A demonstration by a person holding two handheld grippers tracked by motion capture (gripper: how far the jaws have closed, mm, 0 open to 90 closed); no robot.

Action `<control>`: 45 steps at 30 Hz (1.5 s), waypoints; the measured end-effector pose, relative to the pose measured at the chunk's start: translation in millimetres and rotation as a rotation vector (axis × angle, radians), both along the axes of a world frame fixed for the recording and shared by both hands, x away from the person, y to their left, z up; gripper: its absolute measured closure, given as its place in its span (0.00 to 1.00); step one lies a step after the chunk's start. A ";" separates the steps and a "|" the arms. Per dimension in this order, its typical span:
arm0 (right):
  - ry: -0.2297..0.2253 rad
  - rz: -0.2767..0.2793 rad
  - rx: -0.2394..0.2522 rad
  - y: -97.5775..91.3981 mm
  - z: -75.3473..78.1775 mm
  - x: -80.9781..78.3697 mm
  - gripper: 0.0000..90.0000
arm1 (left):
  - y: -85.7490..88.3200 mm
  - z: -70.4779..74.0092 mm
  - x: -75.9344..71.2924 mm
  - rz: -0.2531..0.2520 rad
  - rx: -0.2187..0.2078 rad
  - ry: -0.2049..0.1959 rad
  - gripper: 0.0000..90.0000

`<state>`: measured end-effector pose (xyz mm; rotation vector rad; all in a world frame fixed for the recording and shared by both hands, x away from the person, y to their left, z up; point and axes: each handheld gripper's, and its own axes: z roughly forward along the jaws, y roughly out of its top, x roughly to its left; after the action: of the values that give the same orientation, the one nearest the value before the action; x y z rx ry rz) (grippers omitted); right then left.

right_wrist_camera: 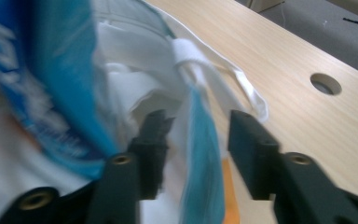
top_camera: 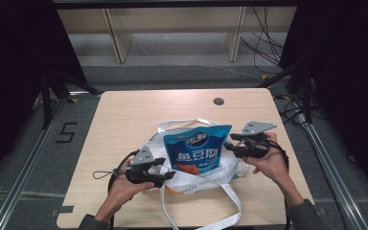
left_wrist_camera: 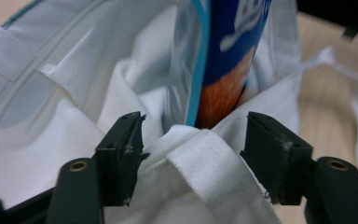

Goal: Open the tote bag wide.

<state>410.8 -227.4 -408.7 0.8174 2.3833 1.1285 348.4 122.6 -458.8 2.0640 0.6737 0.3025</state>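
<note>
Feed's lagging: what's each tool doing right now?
Left tool: open, jaws either side of a fold of the white bag, not clamped.
Right tool: open, bag edge and blue pouch edge between the jaws, not pinched.

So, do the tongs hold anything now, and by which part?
Nothing is gripped. Both tongs stand open around folds of the white bag, beside the blue pouch.

My high view's evenly lit over the table (top_camera: 124, 124), dark at both sides; right gripper view is motion-smeared, snack bag (right_wrist_camera: 37, 93) all blurry.
</note>
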 end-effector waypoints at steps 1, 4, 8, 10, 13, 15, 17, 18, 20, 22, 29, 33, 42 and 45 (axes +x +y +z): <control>-0.032 -0.010 -0.027 11.5 -5.5 13.3 0.85 | -3.0 0.1 -6.2 -0.024 0.062 -0.071 0.56; -0.075 -0.036 -0.040 13.3 -8.7 23.6 0.96 | -4.3 1.3 -17.1 -0.030 0.121 -0.144 0.63; -0.065 -0.112 -0.074 2.0 -22.7 41.7 0.98 | -2.2 -10.6 -43.4 -0.112 0.232 -0.183 0.77; -0.021 -0.143 -0.133 -5.4 -48.8 53.7 0.98 | -5.9 -36.9 -54.3 -0.140 0.299 -0.143 0.78; 0.083 -0.172 -0.139 -9.4 -76.0 62.2 0.98 | -7.4 -38.4 -50.7 -0.152 0.327 -0.129 0.79; 0.104 -0.167 -0.145 -9.2 -84.9 65.0 0.98 | -7.3 -38.3 -50.8 -0.146 0.322 -0.127 0.79; 0.094 -0.171 -0.169 -3.5 -89.6 67.5 0.97 | -7.6 -34.1 -50.9 -0.131 0.299 -0.113 0.78; 0.094 -0.171 -0.169 -3.5 -89.6 67.5 0.97 | -7.6 -34.1 -50.9 -0.131 0.299 -0.113 0.77; 0.096 -0.182 -0.174 -4.1 -83.3 65.8 0.91 | -5.8 -26.6 -50.0 -0.112 0.244 -0.114 0.69; 0.062 -0.202 -0.141 -8.0 -71.9 61.4 0.79 | -0.7 -14.5 -50.8 -0.084 0.152 -0.092 0.63; 0.001 -0.112 0.066 -28.1 -5.3 4.8 0.63 | 19.3 48.8 -30.3 0.097 0.060 -0.149 0.43; 0.051 -0.003 0.055 -24.4 -3.1 -31.2 0.61 | 27.2 56.3 -2.5 0.234 0.132 -0.200 0.41; 0.102 0.155 0.058 -8.2 -13.6 -66.7 0.58 | 21.6 33.9 47.8 0.193 0.166 -0.124 0.44; 0.115 0.253 0.000 14.4 -28.7 -74.6 0.55 | 22.2 24.4 56.4 0.178 0.100 -0.104 0.72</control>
<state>336.2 -213.0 -437.4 0.6078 2.6401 1.2048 404.8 144.8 -434.4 2.0698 0.7940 0.5514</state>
